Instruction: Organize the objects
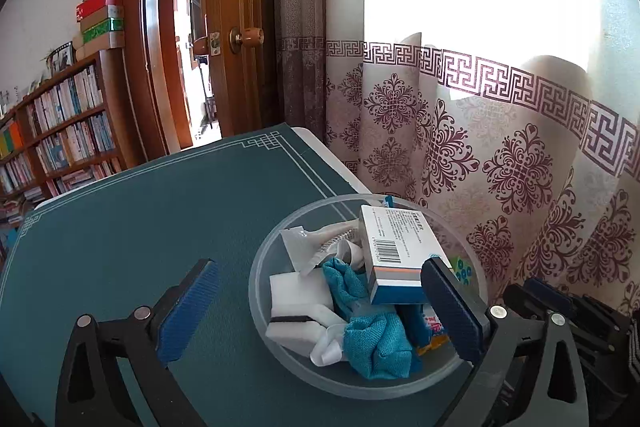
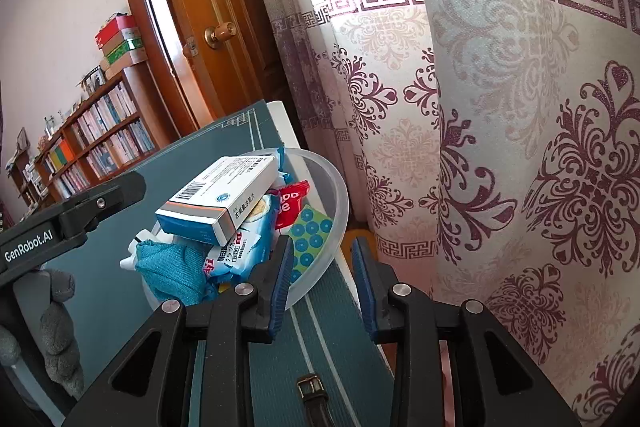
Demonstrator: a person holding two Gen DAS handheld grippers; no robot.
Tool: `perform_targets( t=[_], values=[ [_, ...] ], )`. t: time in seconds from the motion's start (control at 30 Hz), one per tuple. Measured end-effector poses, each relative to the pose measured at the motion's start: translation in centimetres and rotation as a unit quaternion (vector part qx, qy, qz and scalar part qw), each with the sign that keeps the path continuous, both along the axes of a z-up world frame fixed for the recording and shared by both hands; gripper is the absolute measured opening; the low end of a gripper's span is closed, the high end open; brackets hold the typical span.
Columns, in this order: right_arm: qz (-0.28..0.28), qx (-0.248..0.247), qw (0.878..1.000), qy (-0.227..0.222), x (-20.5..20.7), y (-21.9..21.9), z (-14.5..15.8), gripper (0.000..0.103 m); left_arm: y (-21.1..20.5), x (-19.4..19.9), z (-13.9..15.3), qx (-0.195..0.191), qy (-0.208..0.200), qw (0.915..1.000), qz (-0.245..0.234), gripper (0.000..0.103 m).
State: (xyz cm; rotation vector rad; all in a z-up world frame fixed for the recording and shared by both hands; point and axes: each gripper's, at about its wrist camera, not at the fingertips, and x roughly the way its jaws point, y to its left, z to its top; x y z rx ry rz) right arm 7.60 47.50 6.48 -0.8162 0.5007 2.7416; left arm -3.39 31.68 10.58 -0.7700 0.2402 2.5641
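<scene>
Behind your table hang patterned curtains [image 1: 500, 155], with an open wooden door [image 1: 236, 27] and a bookshelf [image 1: 60, 131] to the left. On the teal table mat [image 1: 140, 227], near its curtain-side edge, sits the clear plastic bowl [image 1: 260, 291], piled with items. A white and blue medicine box [image 1: 396, 251] lies tilted on top of the heap, over a crumpled teal cloth [image 1: 372, 339] and white sponge blocks [image 1: 296, 291].

Your left gripper [image 1: 320, 311] has its fingers spread wide: the left finger stands outside the bowl over the mat, and the right finger [image 1: 452, 311] reaches over the bowl beside the medicine box's near end; whether it touches the box you cannot tell. Nothing is pinched between them.

Your right gripper [image 2: 324, 287] has its fingers parted too, holding nothing. Its left finger [image 2: 278, 287] lies at the bowl's near rim, while the other finger hangs beyond the table edge, toward the curtains.

Only the right wrist view shows you the blue snack packet [image 2: 244, 251], the red packet [image 2: 292, 207] and the green dotted sheet [image 2: 312, 235] on the bowl's curtain side, plus a buckled strap [image 2: 312, 395] on the mat and your gloved left hand [image 2: 56, 339]. Only the left wrist view shows you the sponges clearly.
</scene>
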Motion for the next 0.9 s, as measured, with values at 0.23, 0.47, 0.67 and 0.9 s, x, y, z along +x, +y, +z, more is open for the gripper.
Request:
perform_targets(
  t=[0.23, 0.47, 0.67, 0.9],
  values=[
    [0.013, 0.008, 1.000, 0.011, 1.2, -1.4, 1.0, 0.077, -2.5, 1.7, -1.3, -0.013, -0.018, 0.9995, 0.024, 0.102],
    [0.040, 0.069, 0.997, 0.000, 2.0, -4.0, 1.4, 0.101, -4.8, 3.2, -1.3, -0.015, -0.010, 0.9983, 0.056, 0.103],
    [0.061, 0.103, 0.993, -0.004, 2.7, -6.6, 2.1, 0.103, -6.0, 4.5, -1.2, -0.020, -0.004, 0.9978, 0.063, 0.103],
    [0.070, 0.119, 0.990, -0.018, 2.9, -8.2, 2.2, 0.103, -6.7, 5.5, -1.2, -0.014, -0.008, 0.9982, 0.057, 0.103]
  ],
)
